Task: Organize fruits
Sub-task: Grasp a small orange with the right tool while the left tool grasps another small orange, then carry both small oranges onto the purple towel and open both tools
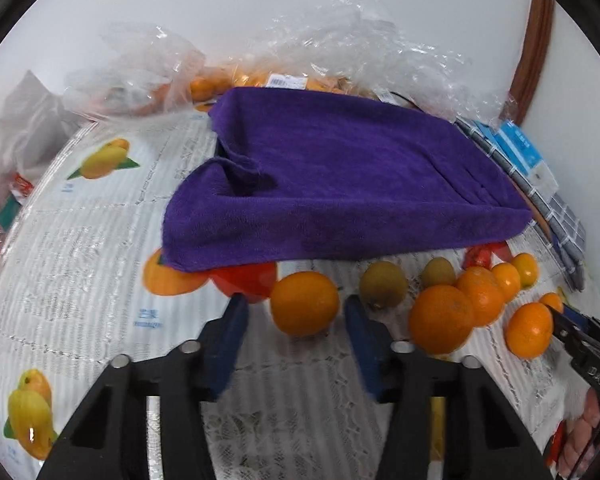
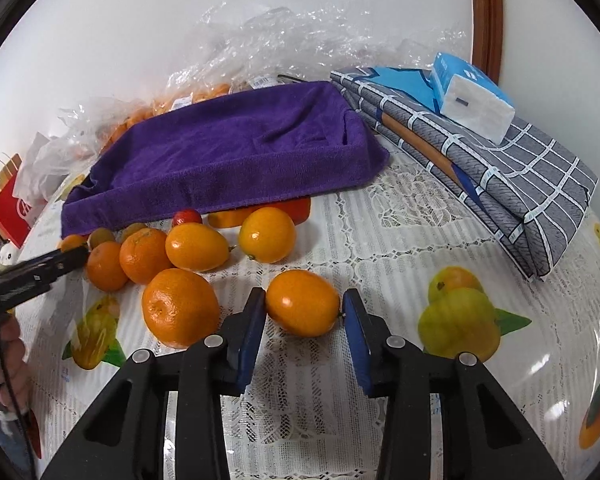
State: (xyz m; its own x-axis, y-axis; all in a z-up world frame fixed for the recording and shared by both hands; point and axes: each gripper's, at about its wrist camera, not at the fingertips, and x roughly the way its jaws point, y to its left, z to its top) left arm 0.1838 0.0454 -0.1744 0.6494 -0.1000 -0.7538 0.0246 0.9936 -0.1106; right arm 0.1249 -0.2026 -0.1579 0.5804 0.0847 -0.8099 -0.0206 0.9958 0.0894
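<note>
Several oranges and two green-brown kiwis lie on the fruit-printed tablecloth in front of a tray draped with a purple towel (image 1: 340,184), also in the right wrist view (image 2: 236,160). My left gripper (image 1: 296,308) is open, its blue fingers on either side of an orange (image 1: 304,303) on the cloth. A kiwi (image 1: 383,283) sits just right of it. My right gripper (image 2: 304,306) is open, its fingers flanking a small oval orange (image 2: 302,303), the left pad touching it. A bigger orange (image 2: 180,307) lies to its left.
Clear plastic bags of oranges (image 1: 260,80) lie behind the tray by the wall. A folded grey checked cloth (image 2: 500,168) with a tissue pack (image 2: 472,96) lies at right. A red bag (image 2: 8,208) stands at far left. The left gripper shows in the right wrist view (image 2: 40,270).
</note>
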